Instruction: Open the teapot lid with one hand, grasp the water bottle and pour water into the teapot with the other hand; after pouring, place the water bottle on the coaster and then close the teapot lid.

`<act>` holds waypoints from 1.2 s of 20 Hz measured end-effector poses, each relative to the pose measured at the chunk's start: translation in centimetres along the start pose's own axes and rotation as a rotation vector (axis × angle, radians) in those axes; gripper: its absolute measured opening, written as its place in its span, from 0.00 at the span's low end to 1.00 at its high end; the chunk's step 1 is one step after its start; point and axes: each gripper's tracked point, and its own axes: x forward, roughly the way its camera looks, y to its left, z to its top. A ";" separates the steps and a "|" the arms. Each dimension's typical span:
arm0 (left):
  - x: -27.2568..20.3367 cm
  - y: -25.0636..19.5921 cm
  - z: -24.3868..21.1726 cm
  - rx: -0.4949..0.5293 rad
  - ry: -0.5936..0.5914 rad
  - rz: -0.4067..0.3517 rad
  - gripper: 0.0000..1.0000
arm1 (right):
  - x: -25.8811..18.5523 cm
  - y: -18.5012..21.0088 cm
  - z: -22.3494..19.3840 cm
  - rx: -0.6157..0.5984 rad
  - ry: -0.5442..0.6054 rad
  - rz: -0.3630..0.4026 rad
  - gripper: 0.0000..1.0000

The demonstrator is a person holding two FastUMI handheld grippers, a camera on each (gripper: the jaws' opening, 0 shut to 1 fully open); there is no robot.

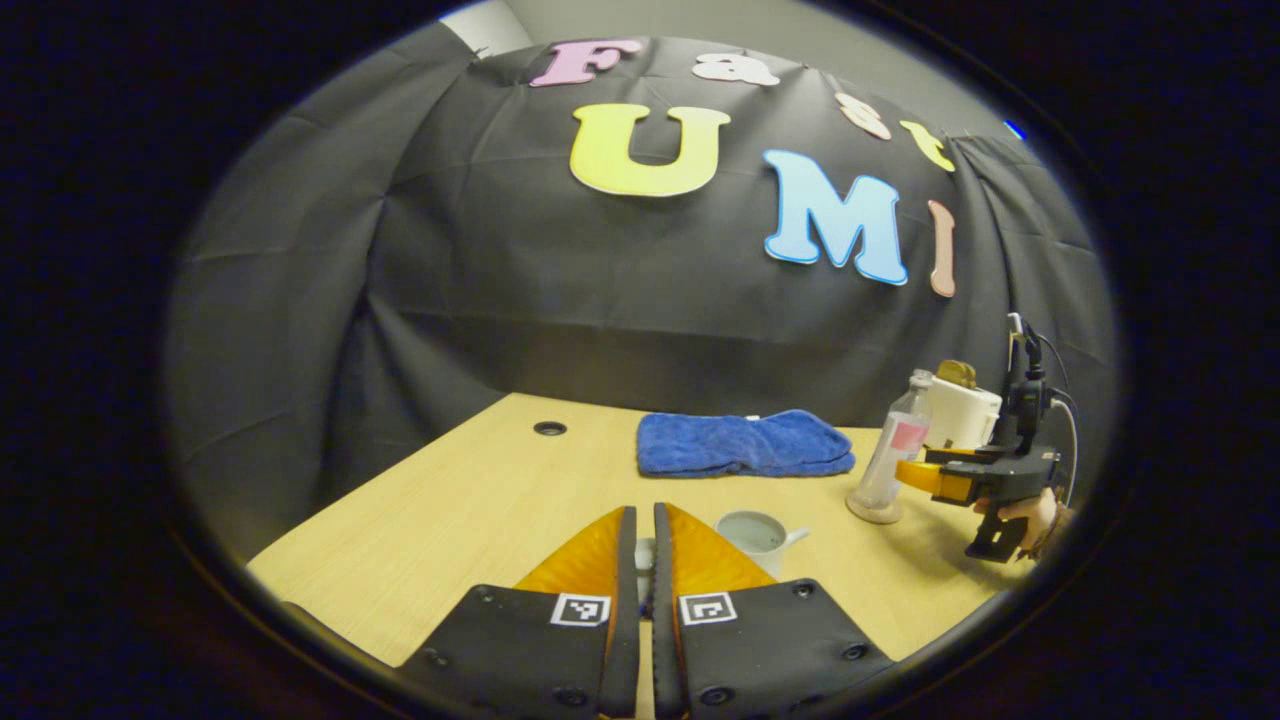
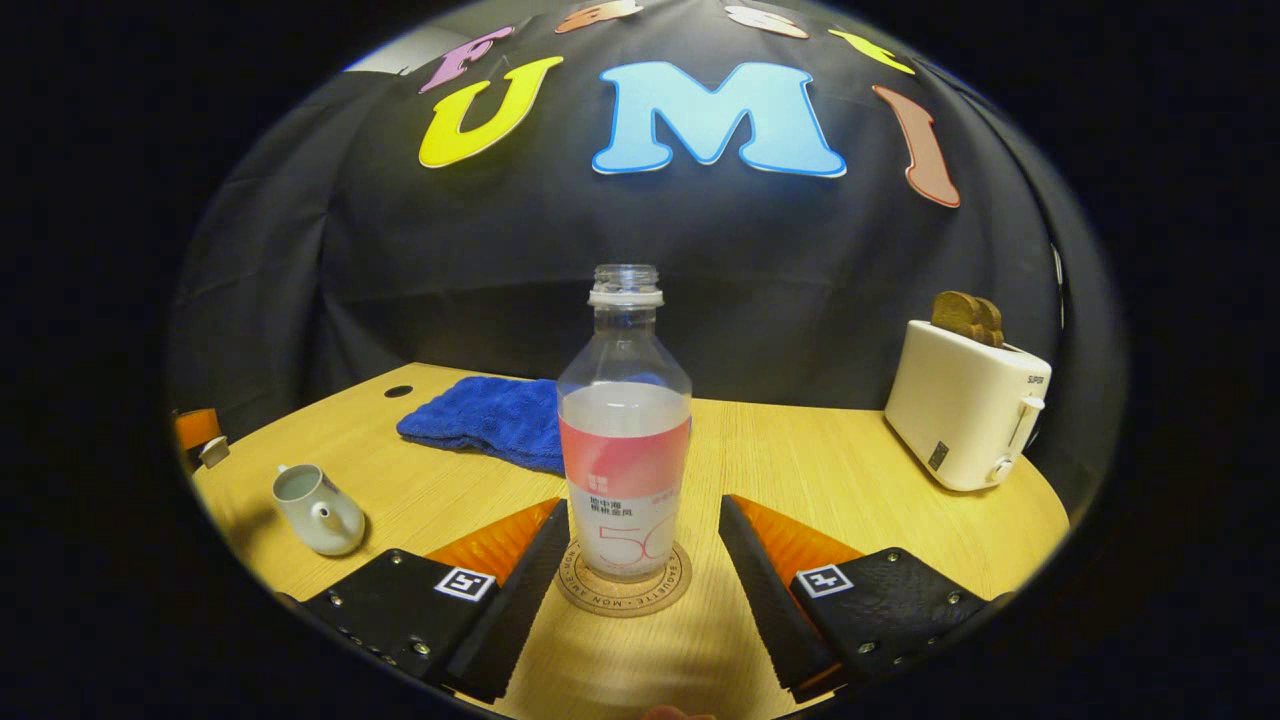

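Observation:
The clear water bottle [image 2: 625,440], uncapped and part full, stands upright on the round cork coaster [image 2: 620,595]. My right gripper [image 2: 645,502] is open, a finger on each side of the bottle with a gap to it. In the left gripper view the bottle [image 1: 890,455] stands at the right with the right gripper [image 1: 925,477] beside it. The small white teapot [image 1: 757,535] sits lidless on the table with water inside; it is at the left of the right gripper view [image 2: 315,515]. My left gripper [image 1: 645,512] is shut on the small pale teapot lid [image 1: 645,556], held just left of the teapot.
A folded blue towel [image 1: 745,445] lies at the back of the wooden table [image 1: 480,500]. A white toaster [image 2: 965,405] with toast in it stands at the back right. A cable hole [image 1: 549,428] is in the table's far left.

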 end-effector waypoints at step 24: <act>8.1 -7.8 -2.2 0.111 0.016 -0.100 0.14 | -10.4 3.9 0.6 -0.019 -0.152 -0.010 0.93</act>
